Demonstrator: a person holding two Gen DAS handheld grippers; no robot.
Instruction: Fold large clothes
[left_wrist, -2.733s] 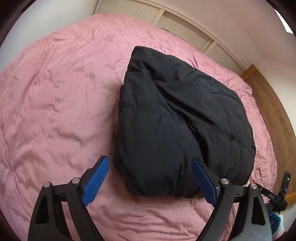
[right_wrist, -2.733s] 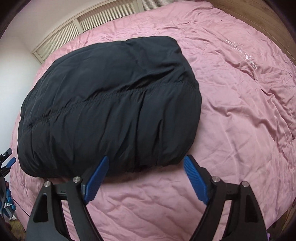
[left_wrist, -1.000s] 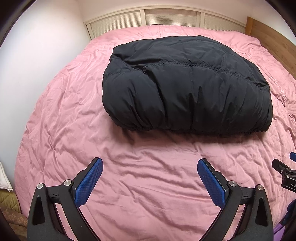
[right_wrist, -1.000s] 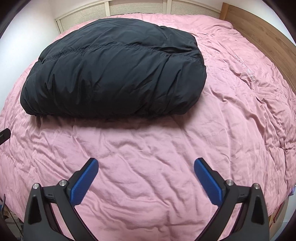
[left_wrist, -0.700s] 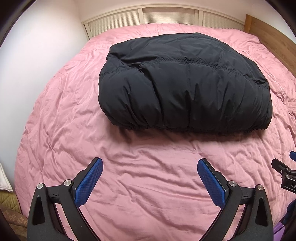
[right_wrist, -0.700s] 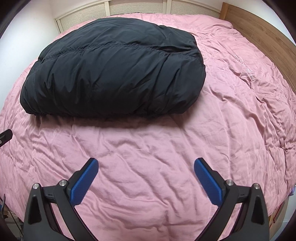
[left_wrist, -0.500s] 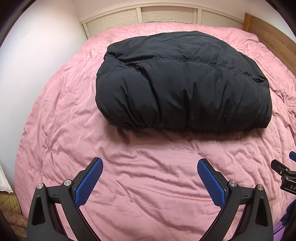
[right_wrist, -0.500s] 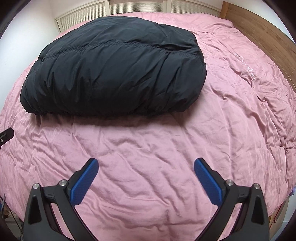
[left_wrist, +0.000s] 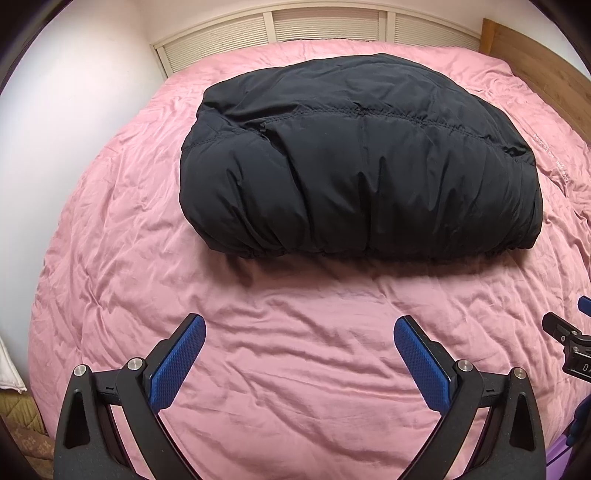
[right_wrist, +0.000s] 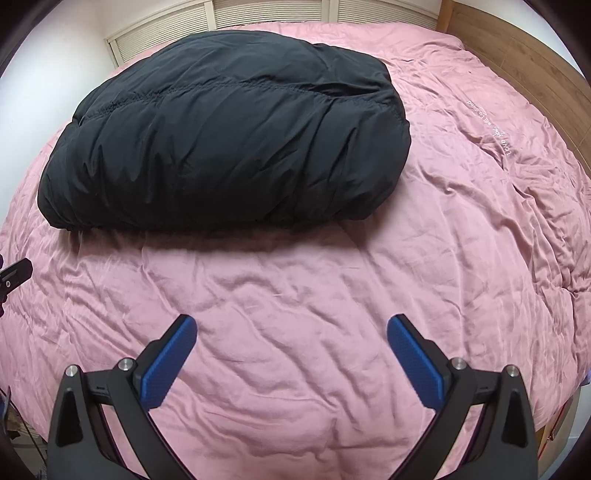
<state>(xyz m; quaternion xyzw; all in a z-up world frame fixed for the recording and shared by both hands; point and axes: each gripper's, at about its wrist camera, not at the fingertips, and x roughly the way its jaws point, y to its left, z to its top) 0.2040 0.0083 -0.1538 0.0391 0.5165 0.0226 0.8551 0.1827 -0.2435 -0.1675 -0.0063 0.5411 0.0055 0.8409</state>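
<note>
The left tool (left_wrist: 299, 347) is held with its two blue-padded fingers (left_wrist: 177, 363) spread wide apart, and nothing is gripped between them. It is poised above bare, wrinkled bedding, well short of the garment. The right tool (right_wrist: 291, 347) is likewise seen with its fingers wide apart and empty, over the near part of the bed. At the right edge of the left wrist view, a black part of the right tool is visible; at the left edge of the right wrist view, a small black part of the left tool can be made out.

Beyond both tools, a black puffer jacket (left_wrist: 362, 158) is laid folded into a compact, rounded bundle on the pink duvet (left_wrist: 295, 317). Quilting seams are seen running across its top, and its gathered edge is turned toward the tools. The bundle is placed toward the far half of the bed, nearer the wall side than the headboard side.

A line of white embroidered lettering (right_wrist: 491, 127) is seen on the duvet to the right of the jacket. A wooden headboard (right_wrist: 524, 55) is found along the right, and white louvred panels (left_wrist: 325, 26) are set behind the bed's far edge.
</note>
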